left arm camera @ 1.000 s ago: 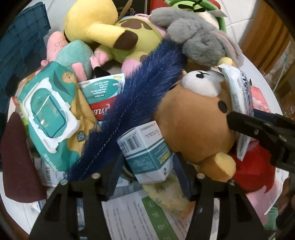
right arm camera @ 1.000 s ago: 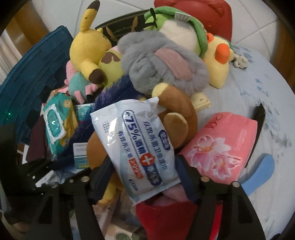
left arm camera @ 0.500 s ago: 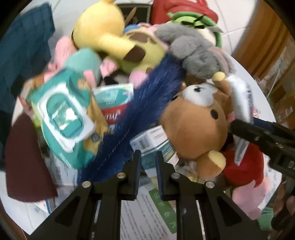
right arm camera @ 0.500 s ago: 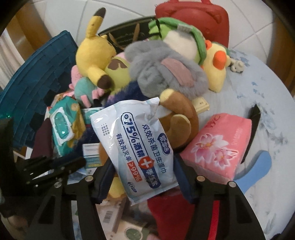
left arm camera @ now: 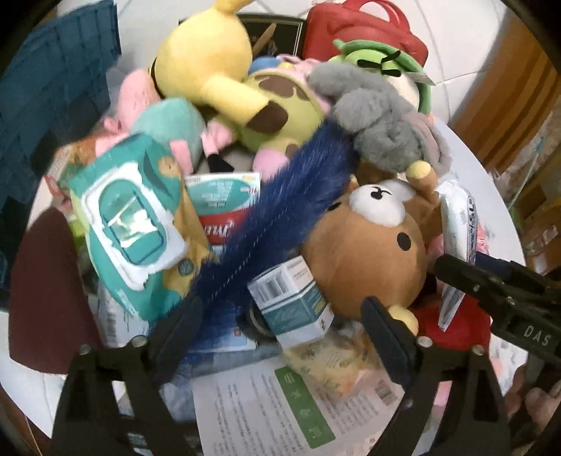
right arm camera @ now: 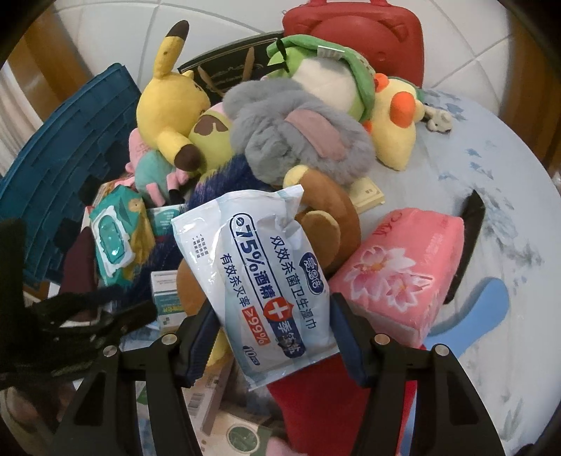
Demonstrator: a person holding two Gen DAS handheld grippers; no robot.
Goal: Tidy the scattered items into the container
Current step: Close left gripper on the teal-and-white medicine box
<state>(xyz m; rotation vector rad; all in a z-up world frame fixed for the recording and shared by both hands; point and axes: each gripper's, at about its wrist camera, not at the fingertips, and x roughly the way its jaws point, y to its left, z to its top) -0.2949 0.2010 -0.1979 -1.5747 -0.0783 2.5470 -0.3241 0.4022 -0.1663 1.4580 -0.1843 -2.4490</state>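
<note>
My right gripper (right arm camera: 271,333) is shut on a white and blue wipes pack (right arm camera: 259,273) and holds it above the pile; the pack also shows in the left wrist view (left arm camera: 459,224). My left gripper (left arm camera: 280,326) is open, its fingers either side of a small teal and white box (left arm camera: 294,305) that lies in the pile. The blue crate (right arm camera: 66,168) stands at the left, also in the left wrist view (left arm camera: 49,98). A brown bear plush (left arm camera: 368,245), a dark blue furry piece (left arm camera: 280,210) and a teal wipes pack (left arm camera: 129,224) lie around the box.
Yellow (right arm camera: 168,108), grey (right arm camera: 298,136) and green (right arm camera: 329,77) plush toys are heaped at the back. A pink tissue pack (right arm camera: 399,273), a black strip (right arm camera: 470,224) and a light blue piece (right arm camera: 480,308) lie on the blue cloth. A red case (right arm camera: 354,31) stands behind. Paper leaflets (left arm camera: 273,403) lie near.
My left gripper shut in front of the small box half a second ago and now stands open around it. The right gripper has held the wipes pack throughout, drawing back slightly.
</note>
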